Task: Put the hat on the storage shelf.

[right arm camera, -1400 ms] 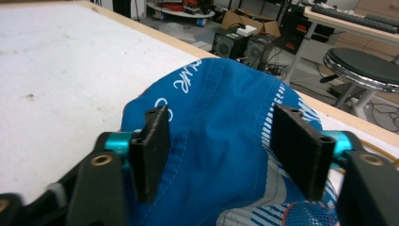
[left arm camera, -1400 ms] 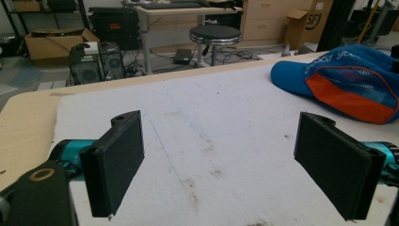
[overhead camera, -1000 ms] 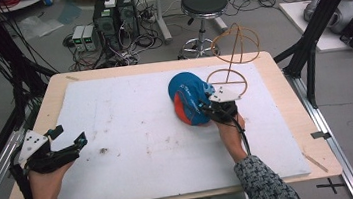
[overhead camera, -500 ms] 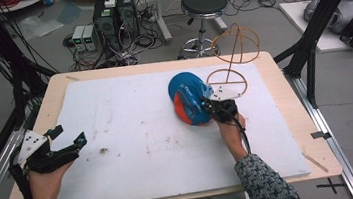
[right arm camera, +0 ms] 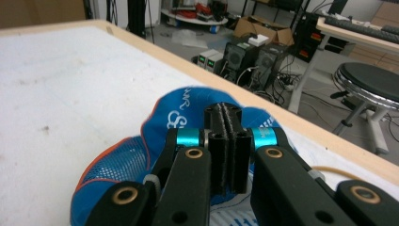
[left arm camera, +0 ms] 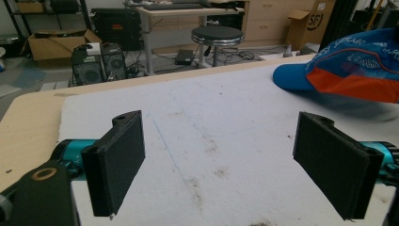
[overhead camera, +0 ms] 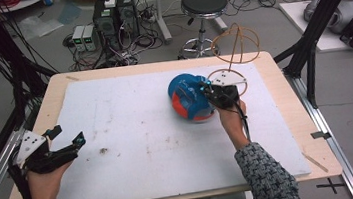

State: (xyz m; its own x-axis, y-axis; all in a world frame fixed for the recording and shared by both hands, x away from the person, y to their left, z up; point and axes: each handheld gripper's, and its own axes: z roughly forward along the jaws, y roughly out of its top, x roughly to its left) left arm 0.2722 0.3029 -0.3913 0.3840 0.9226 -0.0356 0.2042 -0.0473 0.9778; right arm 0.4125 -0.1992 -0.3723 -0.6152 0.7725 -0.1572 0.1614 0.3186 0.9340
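A blue cap (overhead camera: 188,98) with orange panels sits right of centre on the white mat (overhead camera: 135,149). My right gripper (overhead camera: 210,91) is at the cap's right edge, jaws pressed together on its fabric. In the right gripper view the shut jaws (right arm camera: 226,115) lie over the cap (right arm camera: 183,110). My left gripper (overhead camera: 67,135) rests at the mat's left edge, open and holding nothing. In the left gripper view the wide-apart jaws (left arm camera: 221,165) frame bare mat, and the cap (left arm camera: 357,66) is far off at the upper right, its brim slightly off the mat.
A copper wire stand (overhead camera: 235,52) with a round base ring stands just behind and to the right of the cap. The wooden table (overhead camera: 291,111) borders the mat. A stool (overhead camera: 203,6) and computer boxes (overhead camera: 114,13) are on the floor beyond.
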